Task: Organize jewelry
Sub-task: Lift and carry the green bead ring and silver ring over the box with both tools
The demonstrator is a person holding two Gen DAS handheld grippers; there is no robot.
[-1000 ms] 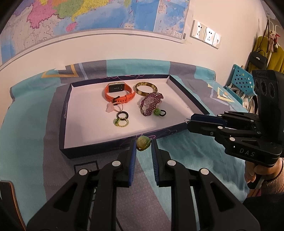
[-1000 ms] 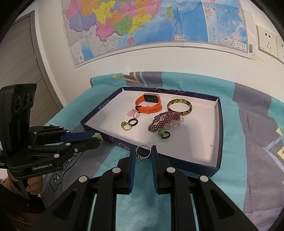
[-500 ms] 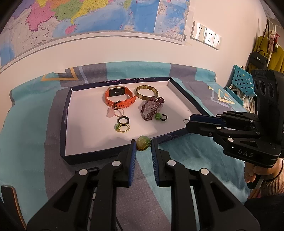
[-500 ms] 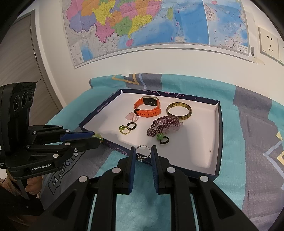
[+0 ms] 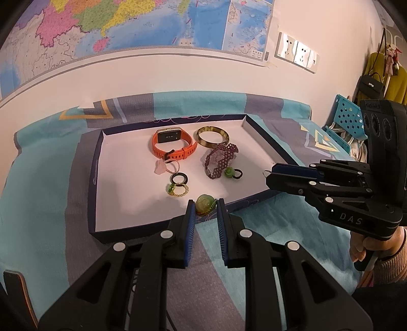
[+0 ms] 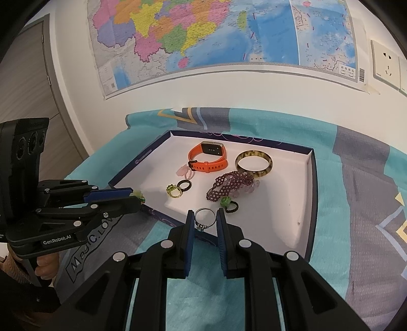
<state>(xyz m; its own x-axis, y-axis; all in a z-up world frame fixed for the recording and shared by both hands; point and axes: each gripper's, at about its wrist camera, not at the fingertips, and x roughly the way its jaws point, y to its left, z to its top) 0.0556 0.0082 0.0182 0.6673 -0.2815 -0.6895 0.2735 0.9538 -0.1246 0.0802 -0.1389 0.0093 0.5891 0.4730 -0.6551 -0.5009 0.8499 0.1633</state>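
Observation:
A dark blue tray (image 5: 92,183) with a white floor lies on the patterned cloth. In it lie an orange watch (image 5: 173,145), a mottled bangle (image 5: 212,136), a purple beaded bracelet (image 5: 220,160) and several small rings (image 5: 179,183). My left gripper (image 5: 205,206) is shut on a green flower ring (image 5: 204,201) over the tray's near wall. My right gripper (image 6: 205,219) is shut on a silver ring (image 6: 204,218) above the tray's near wall (image 6: 162,219). Each gripper shows in the other's view: the right one (image 5: 277,173) and the left one (image 6: 134,197).
The tray sits on a teal and grey cloth (image 5: 45,178) against a white wall with a map (image 5: 127,23). A blue perforated basket (image 5: 348,114) and hanging bags (image 5: 374,84) stand at the right. A wooden edge (image 5: 15,285) shows at lower left.
Both grippers have moved forward toward the tray with their rings held; the tray's near wall now lies under the fingertips.

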